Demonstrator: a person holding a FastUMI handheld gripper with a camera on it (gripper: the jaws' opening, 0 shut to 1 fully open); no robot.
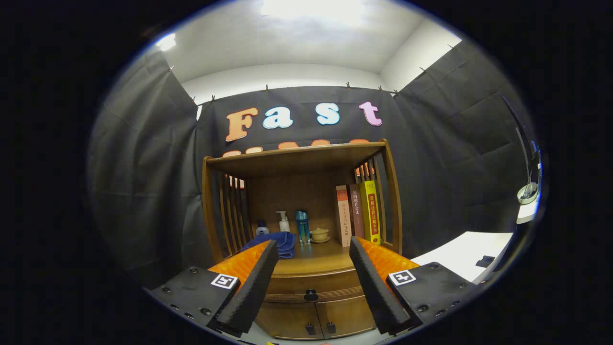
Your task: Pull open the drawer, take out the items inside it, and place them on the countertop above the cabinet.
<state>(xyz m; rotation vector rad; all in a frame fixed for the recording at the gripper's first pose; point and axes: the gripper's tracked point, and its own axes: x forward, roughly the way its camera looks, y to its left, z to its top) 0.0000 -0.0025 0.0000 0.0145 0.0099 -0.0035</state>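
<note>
A wooden cabinet [306,306] stands ahead of me, its drawer [316,286] closed, with a small dark knob [311,295] in the middle of the drawer front. The countertop [313,261] above the drawer carries a folded blue cloth [280,242], a white pump bottle [283,222], a small blue-capped bottle [261,228], a tall blue bottle [302,227], a small cup on a saucer [319,235] and three upright books [358,213]. My gripper [313,247] is open, fingers wide apart with nothing between them, a short way back from the drawer knob.
Two small cabinet doors [316,321] with dark handles sit under the drawer. A wooden shelf roof [297,155] and slatted sides enclose the countertop. A white table [471,256] with a dark object stands to the right. Black cloth walls surround the booth.
</note>
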